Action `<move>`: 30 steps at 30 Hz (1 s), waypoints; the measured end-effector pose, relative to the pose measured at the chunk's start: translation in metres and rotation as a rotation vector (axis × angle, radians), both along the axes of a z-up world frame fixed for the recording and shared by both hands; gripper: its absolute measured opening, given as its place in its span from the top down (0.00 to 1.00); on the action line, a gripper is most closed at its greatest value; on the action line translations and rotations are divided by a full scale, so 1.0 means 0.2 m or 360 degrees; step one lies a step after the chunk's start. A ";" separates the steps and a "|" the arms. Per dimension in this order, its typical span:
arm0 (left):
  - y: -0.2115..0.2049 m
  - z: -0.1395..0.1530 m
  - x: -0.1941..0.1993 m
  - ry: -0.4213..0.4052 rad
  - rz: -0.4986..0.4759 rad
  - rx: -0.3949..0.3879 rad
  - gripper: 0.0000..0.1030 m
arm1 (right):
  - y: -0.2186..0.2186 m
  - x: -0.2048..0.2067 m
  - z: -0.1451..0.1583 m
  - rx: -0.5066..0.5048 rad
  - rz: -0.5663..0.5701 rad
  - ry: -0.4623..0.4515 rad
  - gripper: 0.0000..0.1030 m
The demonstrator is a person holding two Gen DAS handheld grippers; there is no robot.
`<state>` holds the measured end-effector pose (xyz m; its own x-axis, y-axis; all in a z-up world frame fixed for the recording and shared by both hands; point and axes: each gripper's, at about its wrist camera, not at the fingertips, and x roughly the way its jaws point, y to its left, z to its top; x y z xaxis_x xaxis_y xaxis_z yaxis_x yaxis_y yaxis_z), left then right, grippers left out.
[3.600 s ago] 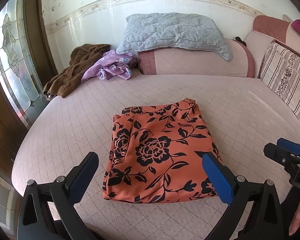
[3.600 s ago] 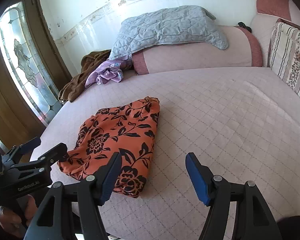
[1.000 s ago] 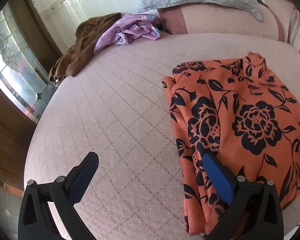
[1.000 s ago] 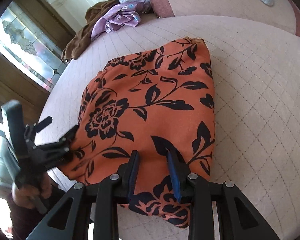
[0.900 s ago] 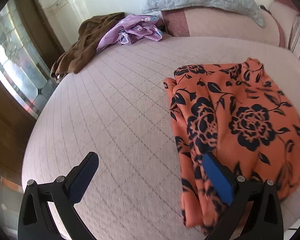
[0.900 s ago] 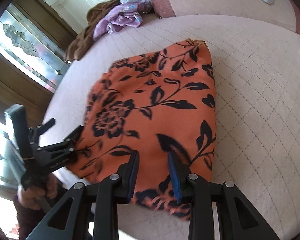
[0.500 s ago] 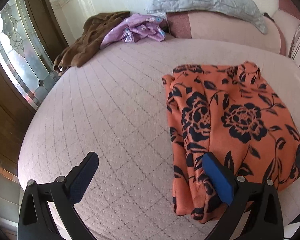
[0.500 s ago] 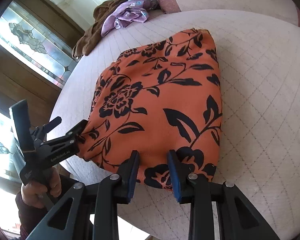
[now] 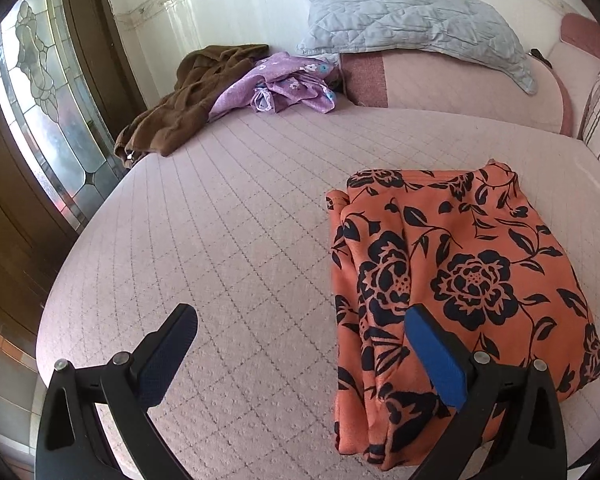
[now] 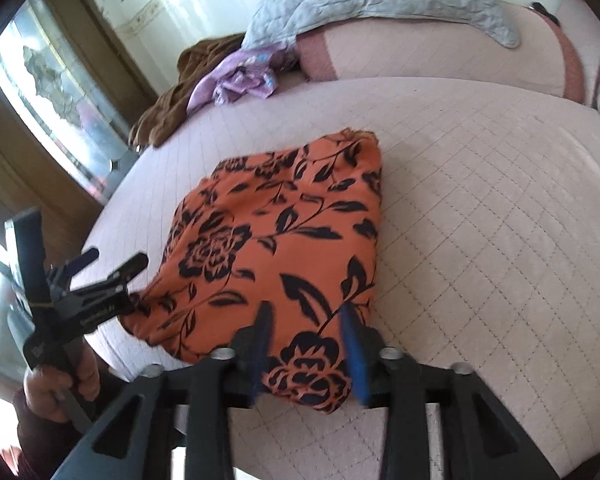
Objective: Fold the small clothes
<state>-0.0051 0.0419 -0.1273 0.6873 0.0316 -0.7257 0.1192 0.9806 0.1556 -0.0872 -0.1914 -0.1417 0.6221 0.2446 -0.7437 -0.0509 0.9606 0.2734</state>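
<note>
Brown garment [image 9: 184, 108]: lay crumpled at the far left edge of the bed [image 9: 228, 216], well apart from the work.
Purple floral garment [image 9: 280, 84]: sat just beside the brown one, not yet folded.
Left gripper [image 9: 300, 354]: its jaws stood wide apart with nothing between them; the right finger [image 9: 436, 360] hung over the near left edge of the cloth.
Orange floral garment [image 10: 284, 248]: rested folded into a compact rectangle near the front edge of the bed, its left side bunched in loose ridges.
Right gripper [image 10: 306, 350]: its jaws were opening, with the garment's near hem between them but, as far as I could tell, no longer pinched.
Step in hand: releasing the finished fold, by my reading.
Doing it well: let the hem drop before lifting away, so the layers do not drag; the bunched left side could use smoothing.
</note>
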 end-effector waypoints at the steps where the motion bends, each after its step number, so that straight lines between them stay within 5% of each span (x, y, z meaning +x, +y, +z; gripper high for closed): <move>1: 0.01 0.00 0.01 0.0018 0.0001 -0.0028 0.00 | -0.01 0.00 0.00 0.0020 -0.0009 -0.0011 0.32; 11: 0.26 -0.08 0.13 0.0297 0.0121 -0.0631 0.00 | -0.11 0.01 -0.11 0.0145 -0.0095 0.0082 0.32; 16: 0.27 -0.10 0.14 0.0369 0.0038 -0.0856 0.00 | -0.17 -0.01 -0.13 0.0248 -0.0109 0.0100 0.32; 23: 0.20 -0.12 0.14 0.0431 -0.0059 -0.0881 0.00 | -0.20 -0.05 -0.12 0.0311 -0.0097 0.0073 0.32; 30: 0.12 -0.11 0.11 0.0357 -0.0070 -0.0629 0.00 | -0.23 -0.05 -0.11 0.0376 -0.0112 0.0050 0.32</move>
